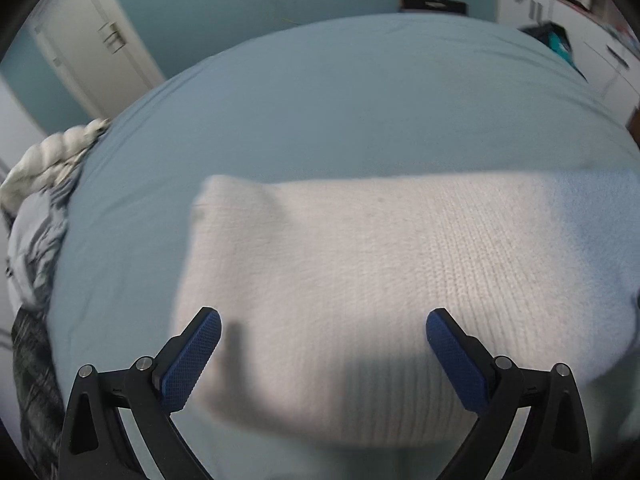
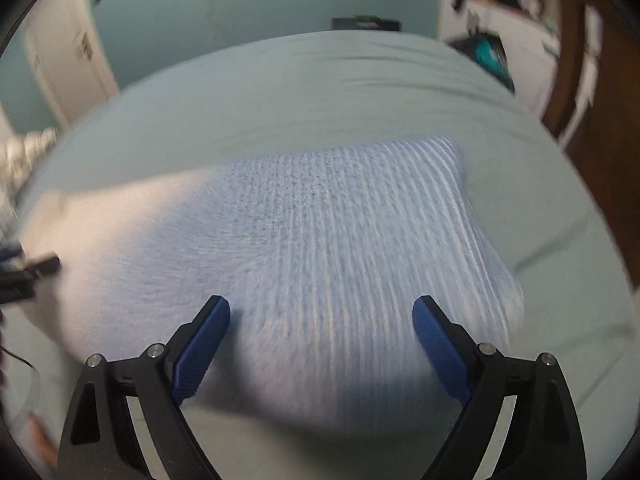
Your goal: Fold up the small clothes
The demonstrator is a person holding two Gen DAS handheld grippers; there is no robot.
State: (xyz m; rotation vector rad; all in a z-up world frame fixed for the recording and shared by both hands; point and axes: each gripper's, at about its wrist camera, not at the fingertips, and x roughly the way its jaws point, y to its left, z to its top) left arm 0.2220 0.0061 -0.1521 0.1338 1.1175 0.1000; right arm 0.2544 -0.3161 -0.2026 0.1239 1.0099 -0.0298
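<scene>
A folded knit garment (image 1: 380,264), cream at its left and pale blue at its right, lies flat on the light blue bed sheet (image 1: 320,100). My left gripper (image 1: 323,320) hovers over its near left part with the jaws wide apart and nothing between the blue pads. In the right wrist view the same knit garment (image 2: 320,232) shows its blue ribbed half. My right gripper (image 2: 321,308) is open above that half, holding nothing. The left gripper's black finger (image 2: 40,266) pokes in at that view's left edge.
Bunched grey and white bedding (image 1: 44,200) lies at the bed's left edge. A white door (image 1: 92,44) and teal wall stand behind the bed. White drawers with dark clothes (image 1: 556,36) are at the far right, beside brown wooden furniture (image 2: 592,120).
</scene>
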